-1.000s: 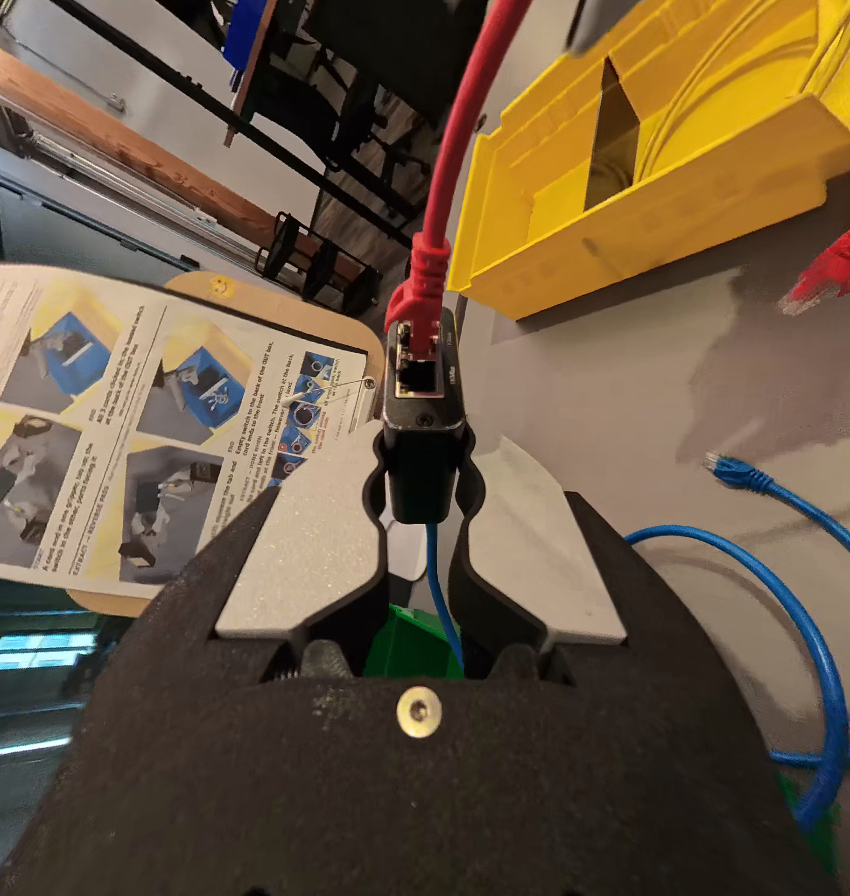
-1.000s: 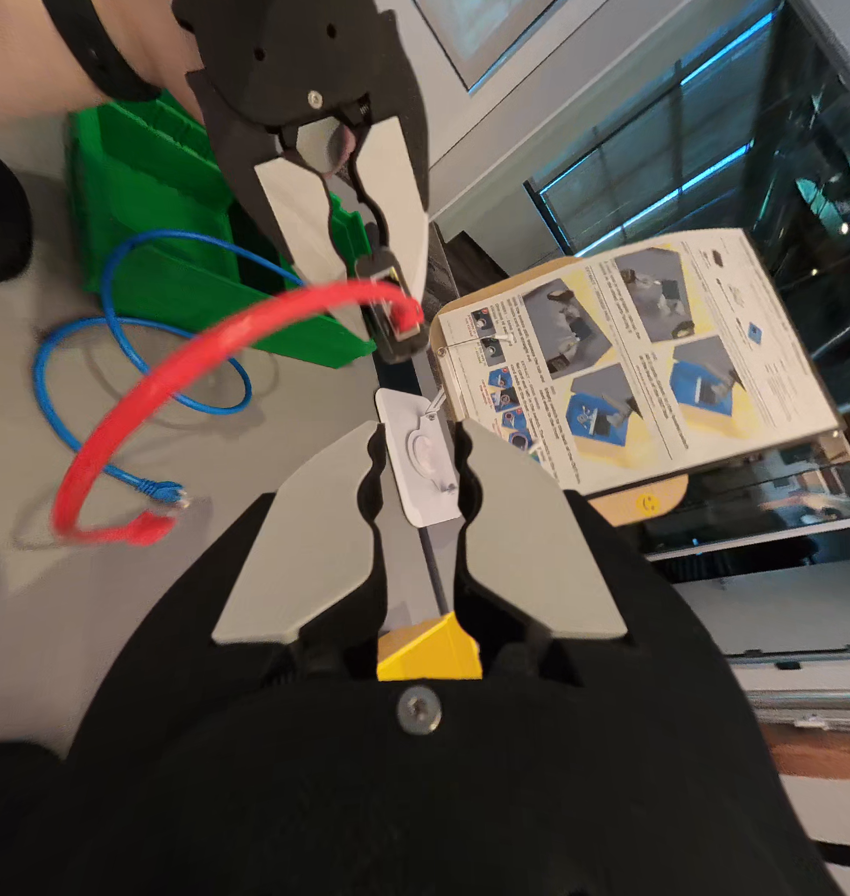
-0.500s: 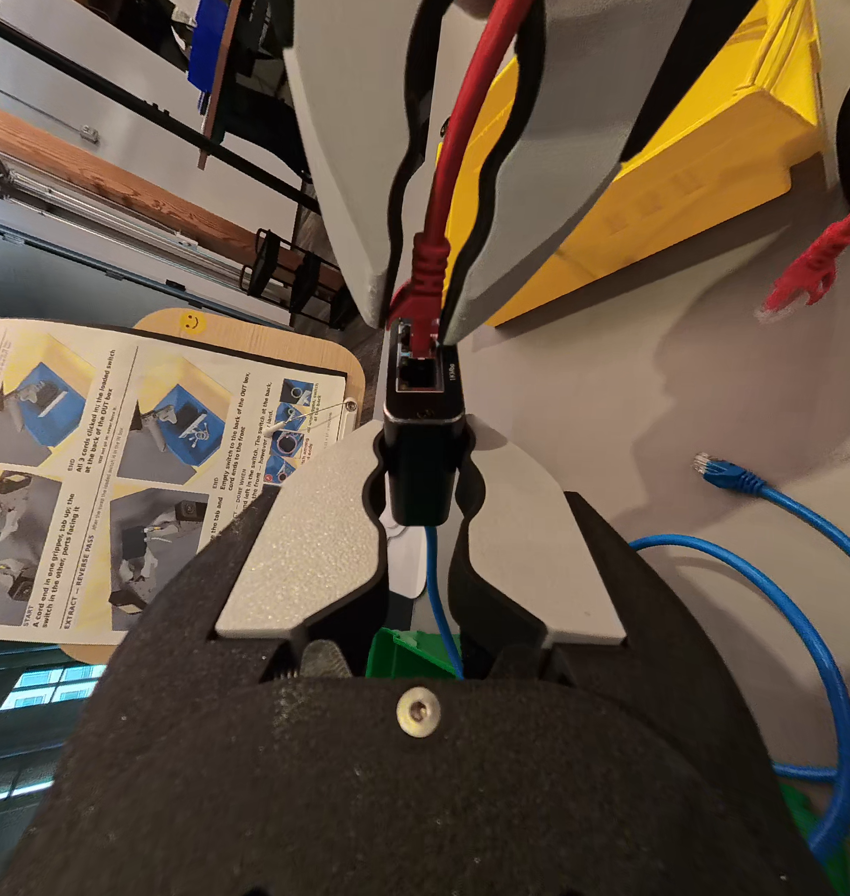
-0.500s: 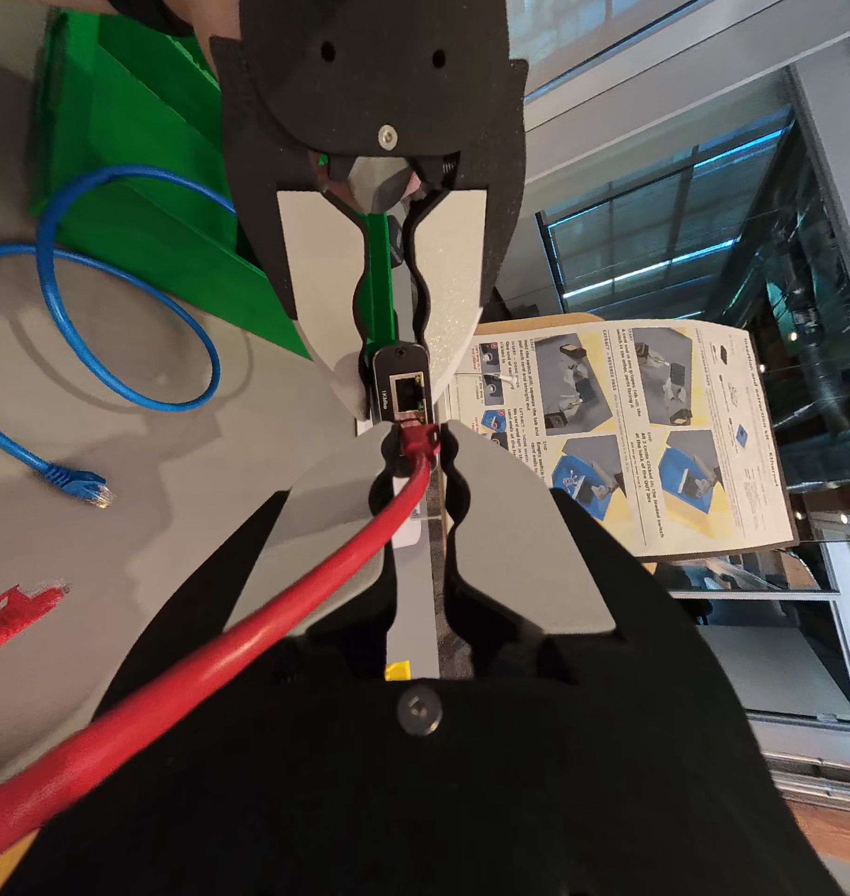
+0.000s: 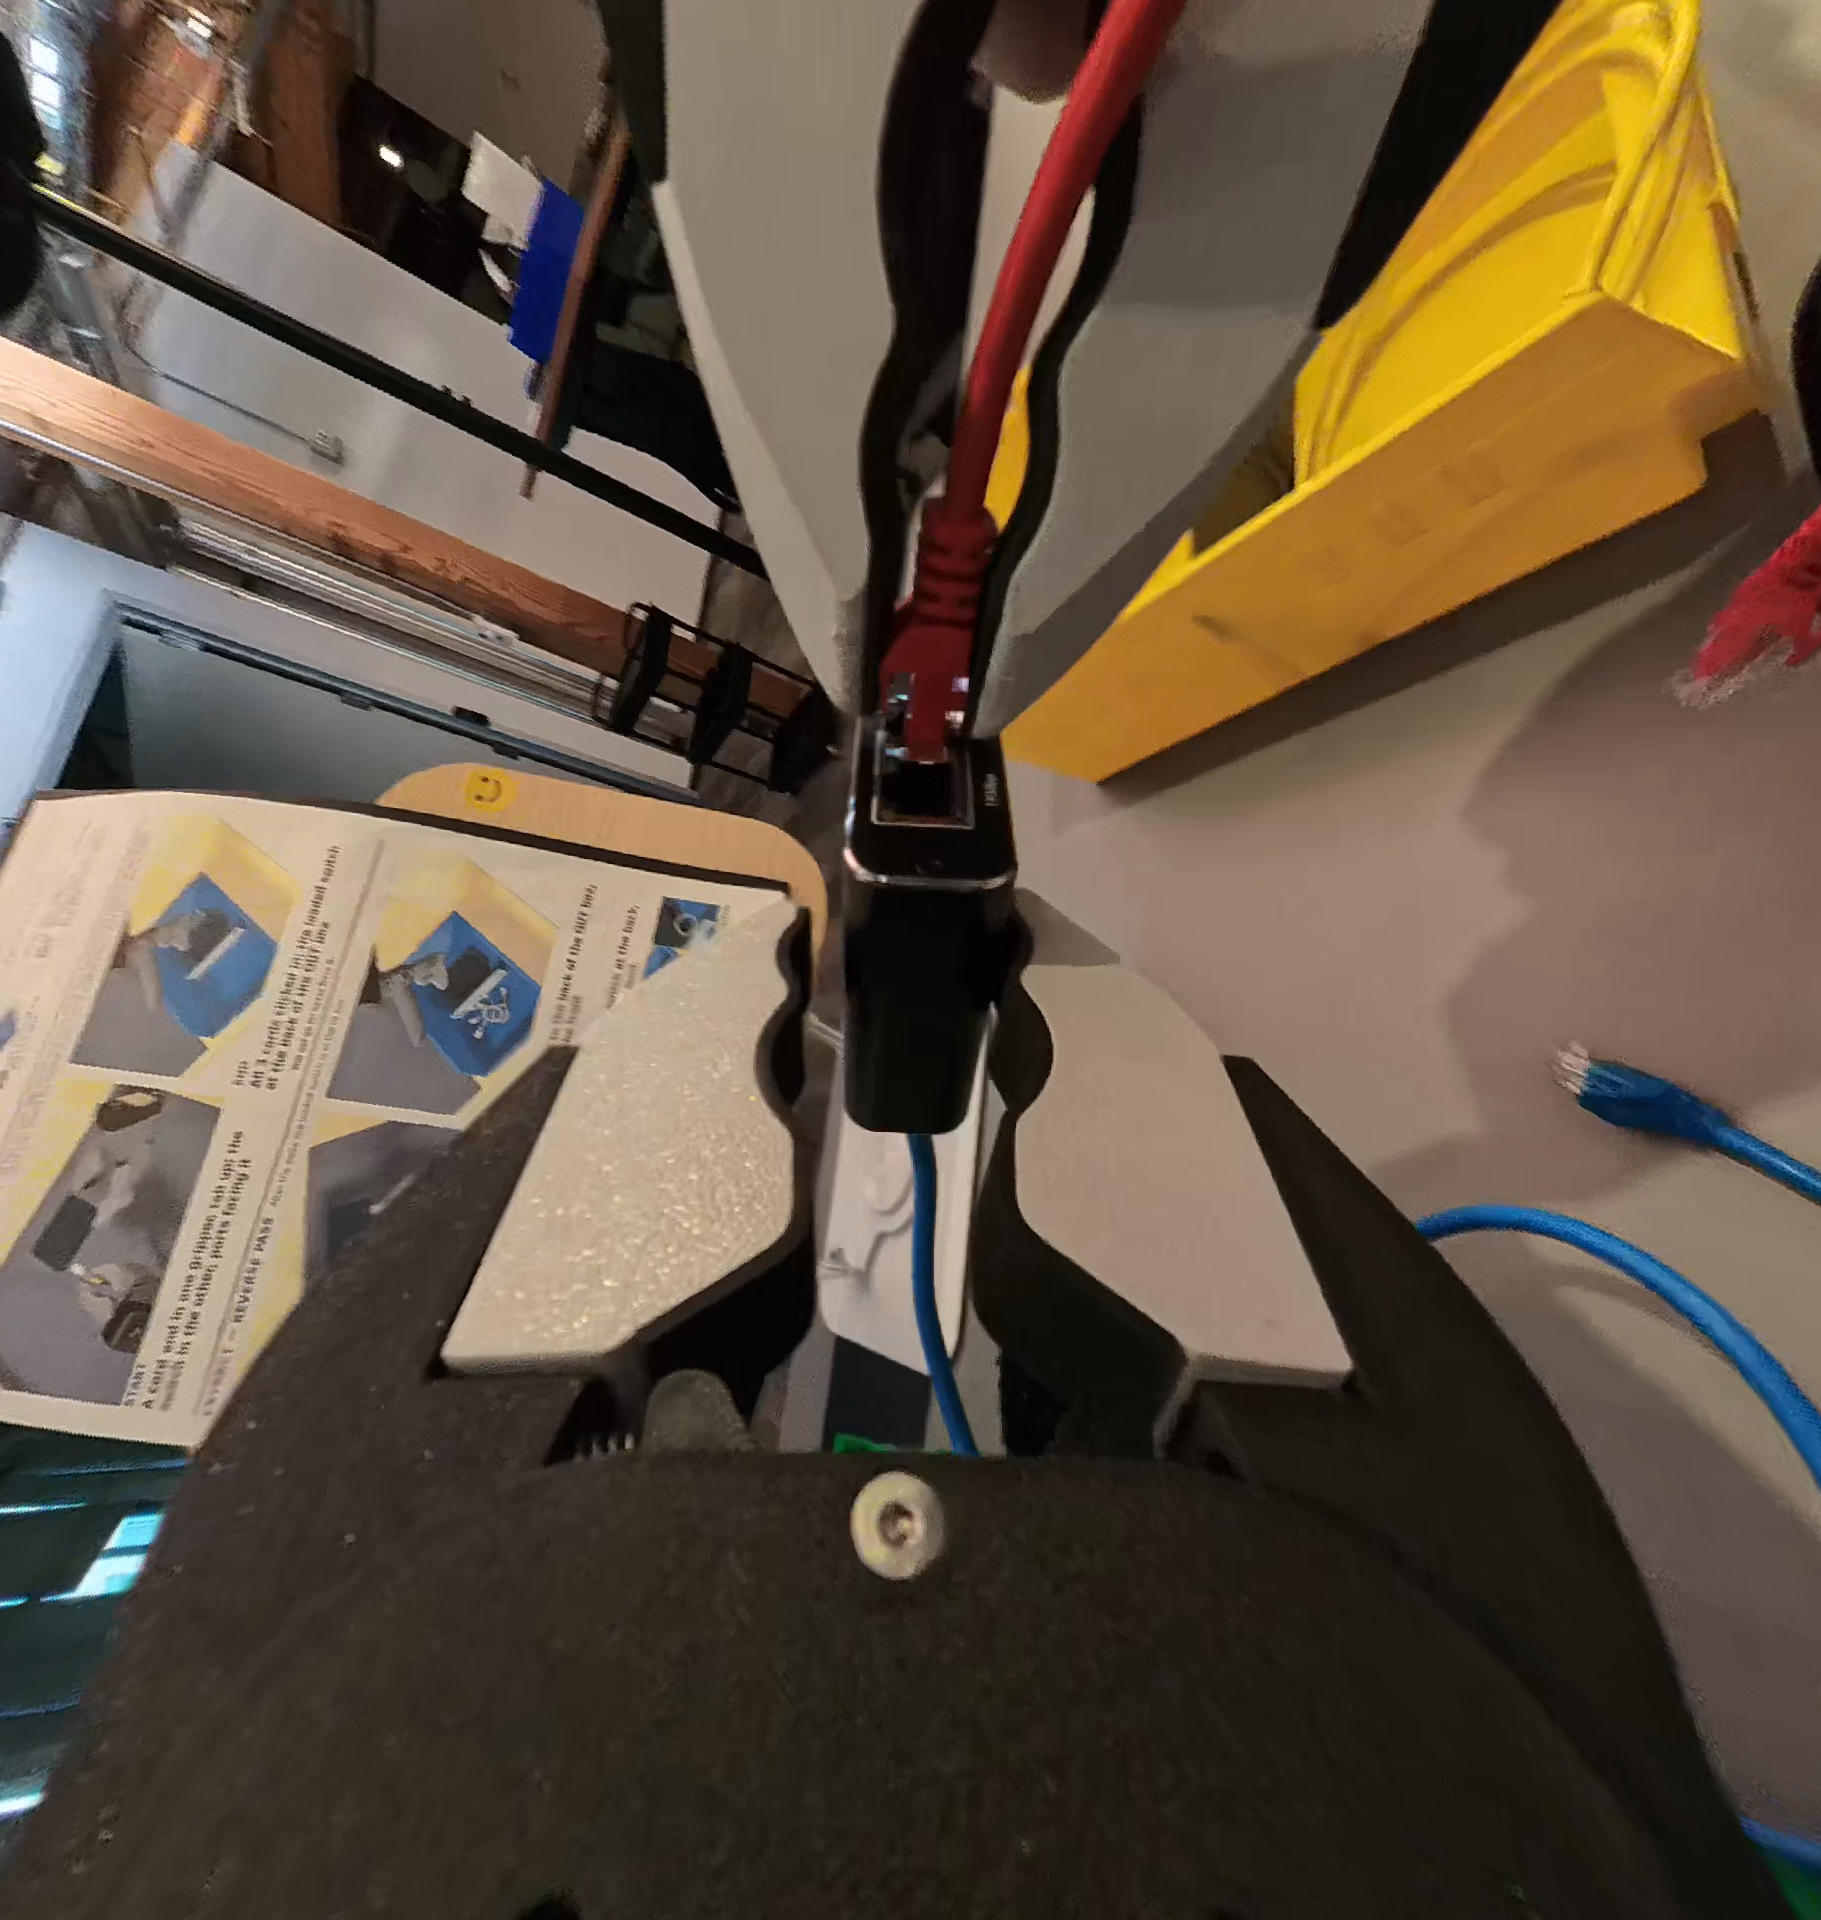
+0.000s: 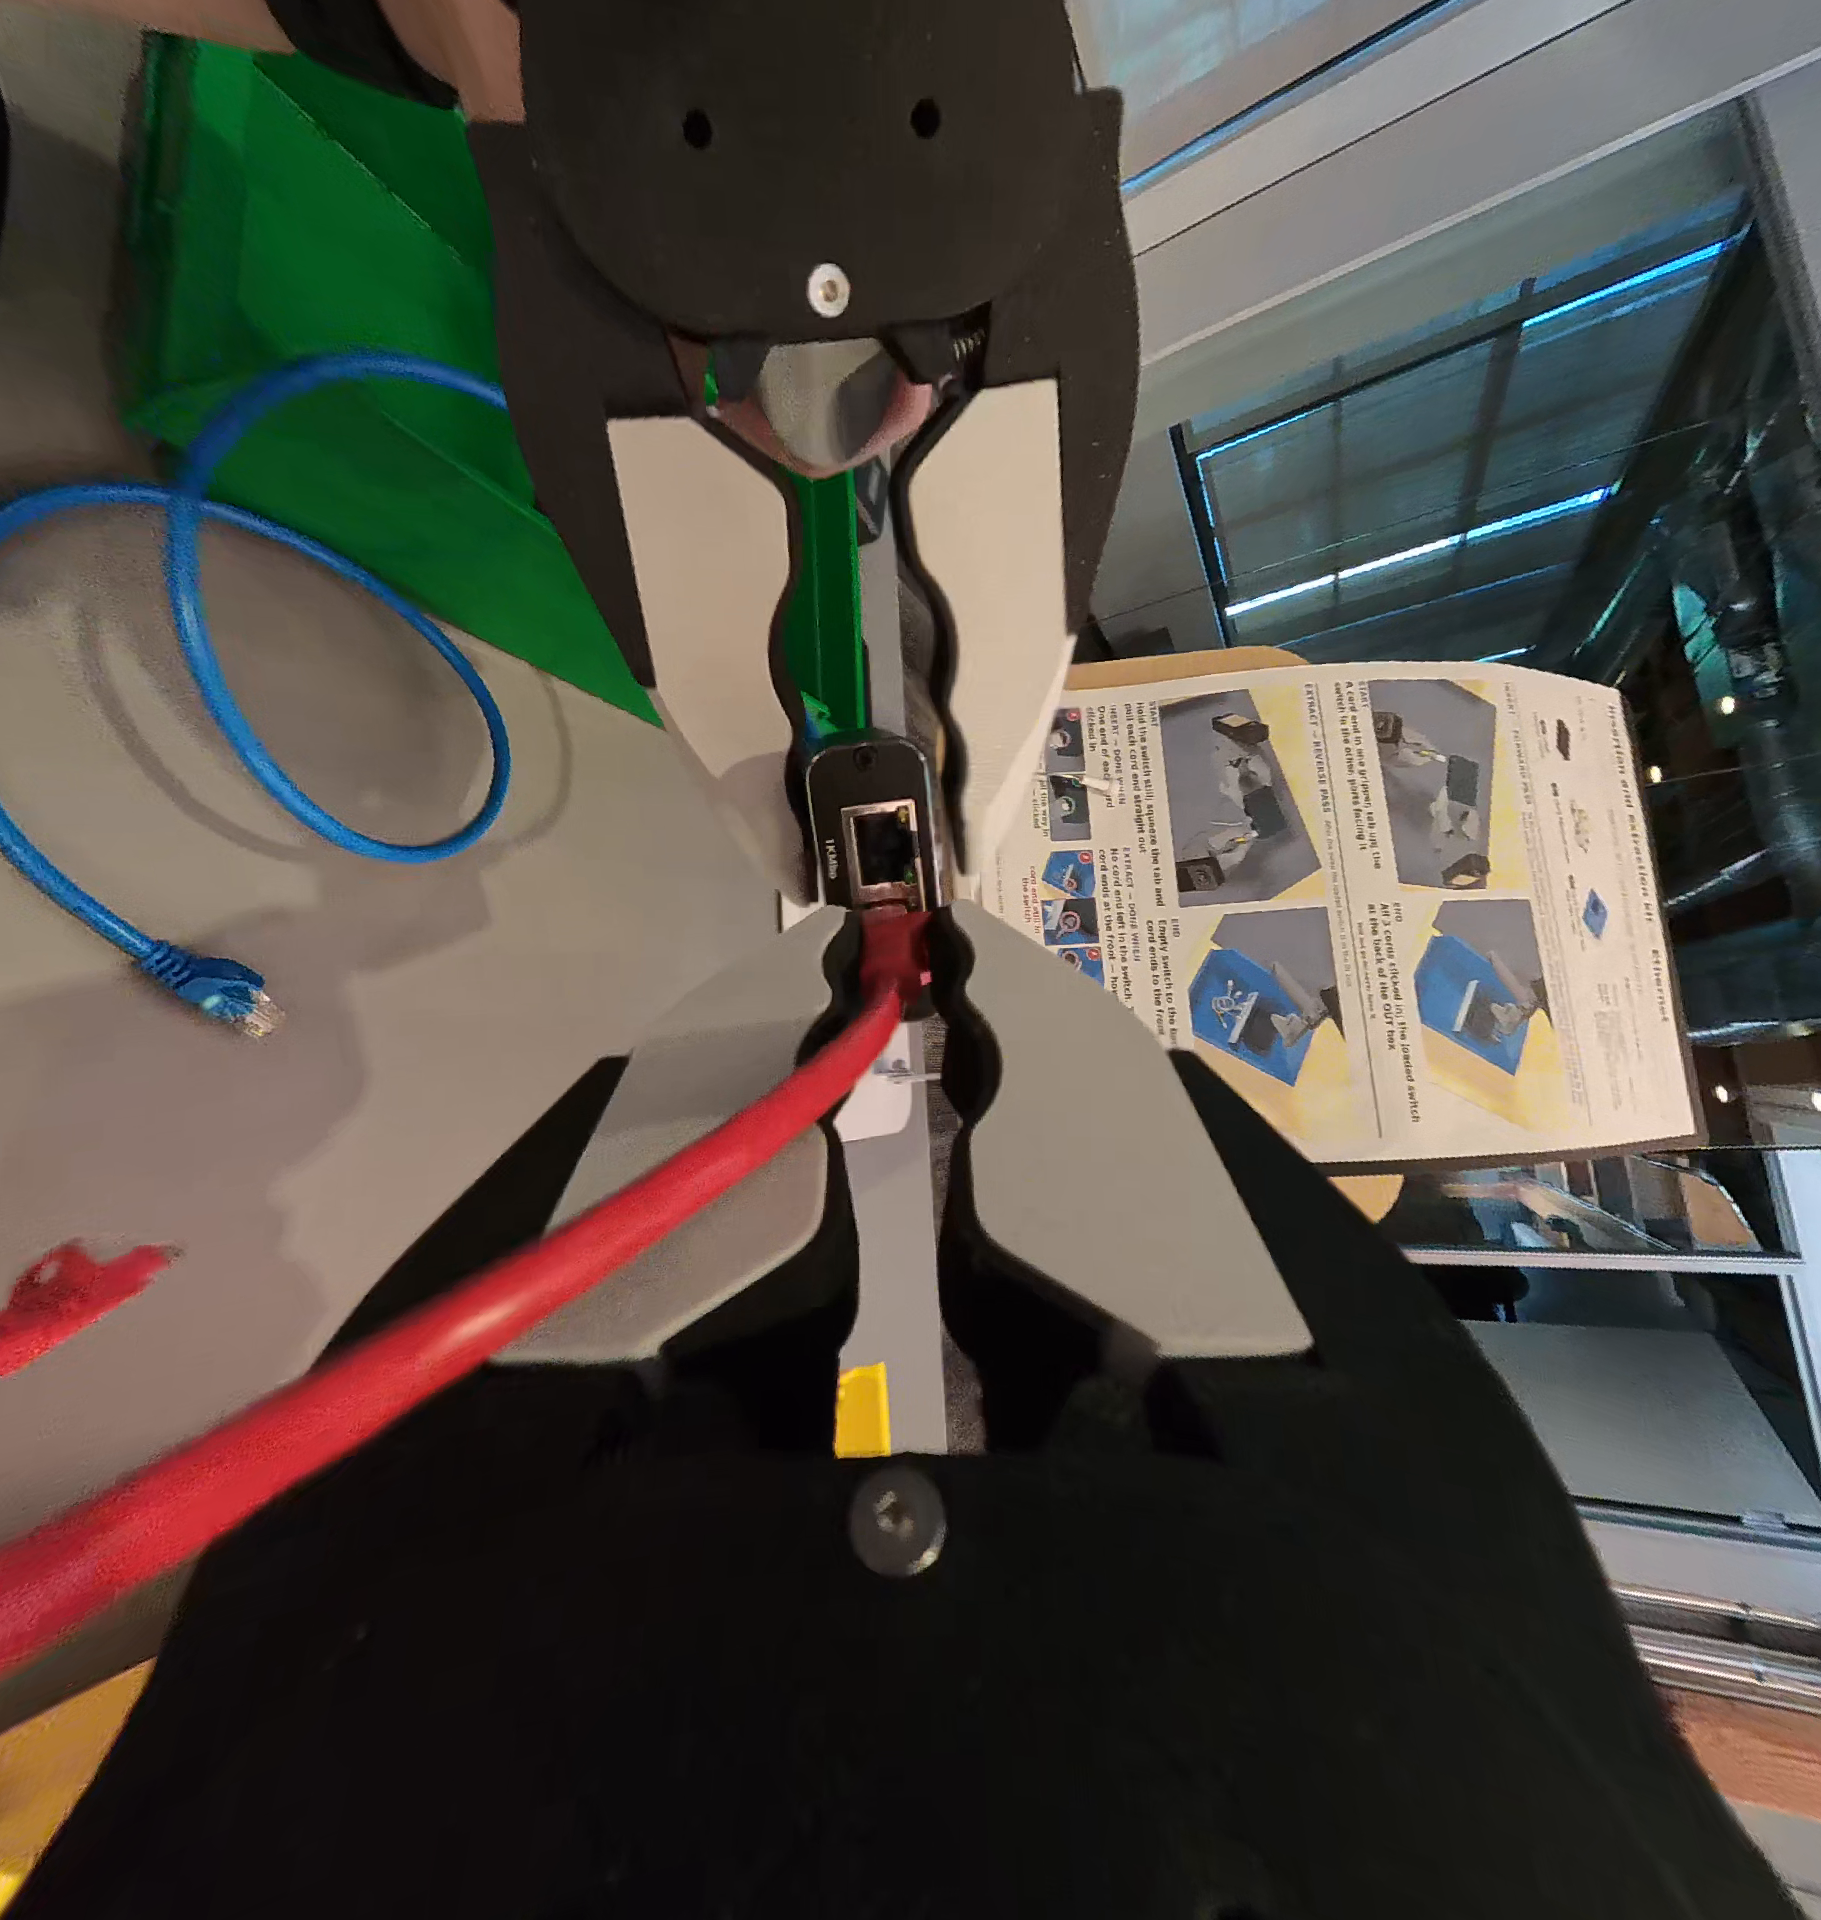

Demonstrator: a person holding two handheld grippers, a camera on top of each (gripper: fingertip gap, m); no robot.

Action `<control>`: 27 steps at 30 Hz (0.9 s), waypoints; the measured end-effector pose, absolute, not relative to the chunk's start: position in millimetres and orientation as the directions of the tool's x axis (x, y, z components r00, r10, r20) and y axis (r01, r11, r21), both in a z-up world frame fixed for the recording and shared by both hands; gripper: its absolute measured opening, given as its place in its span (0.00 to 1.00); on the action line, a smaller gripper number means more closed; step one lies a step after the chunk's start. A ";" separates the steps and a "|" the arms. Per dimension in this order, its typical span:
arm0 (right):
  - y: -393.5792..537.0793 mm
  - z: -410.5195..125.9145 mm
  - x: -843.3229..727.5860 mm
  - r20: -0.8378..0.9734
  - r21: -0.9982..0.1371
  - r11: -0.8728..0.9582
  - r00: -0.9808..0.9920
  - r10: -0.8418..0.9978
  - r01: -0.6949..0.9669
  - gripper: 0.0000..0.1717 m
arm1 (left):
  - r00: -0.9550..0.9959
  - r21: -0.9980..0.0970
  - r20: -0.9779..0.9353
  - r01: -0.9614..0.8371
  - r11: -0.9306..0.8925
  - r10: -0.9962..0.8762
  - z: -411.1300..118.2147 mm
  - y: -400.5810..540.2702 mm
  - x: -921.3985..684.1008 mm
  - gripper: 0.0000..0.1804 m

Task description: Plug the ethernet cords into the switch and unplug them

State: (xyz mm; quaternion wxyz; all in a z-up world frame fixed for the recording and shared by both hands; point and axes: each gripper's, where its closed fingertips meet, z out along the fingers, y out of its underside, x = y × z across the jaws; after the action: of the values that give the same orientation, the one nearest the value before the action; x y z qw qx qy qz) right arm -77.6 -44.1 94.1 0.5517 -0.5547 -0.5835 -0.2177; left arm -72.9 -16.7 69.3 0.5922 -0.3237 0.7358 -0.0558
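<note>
The black switch stands between the fingers of my left gripper. The jaws stand open, with a gap between the left pad and the switch, so the pads do not press on it. My right gripper faces it, shut on the red plug, which sits at the switch's port edge beside an empty port. The right gripper also shows in the left wrist view, clamped on the red plug. The red cord trails back to the left. A blue cord runs under the switch.
The red cord's free end and the blue cord's loop with its loose plug lie on the grey table. A yellow bin stands behind the right gripper and a green bin behind the left. An instruction sheet lies beside the switch. My left and right fingertips are right by each other.
My right gripper came up to the switch and shut on the red plug. My left jaws, which gripped the switch before, have widened off it.
</note>
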 end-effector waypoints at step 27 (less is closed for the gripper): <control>-43.7 61.0 -54.3 0.674 -0.455 0.067 0.294 0.678 0.888 0.08 | -0.091 -0.374 -0.882 -0.462 0.804 -0.462 42.2 -4.8 -40.4 0.15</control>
State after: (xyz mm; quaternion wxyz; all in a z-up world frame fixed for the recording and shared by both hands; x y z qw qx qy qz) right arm -54.3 -43.7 61.0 0.4415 -0.6725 -0.5819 -0.1189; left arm -40.4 -4.8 42.2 0.5972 -0.3127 0.7386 -0.0001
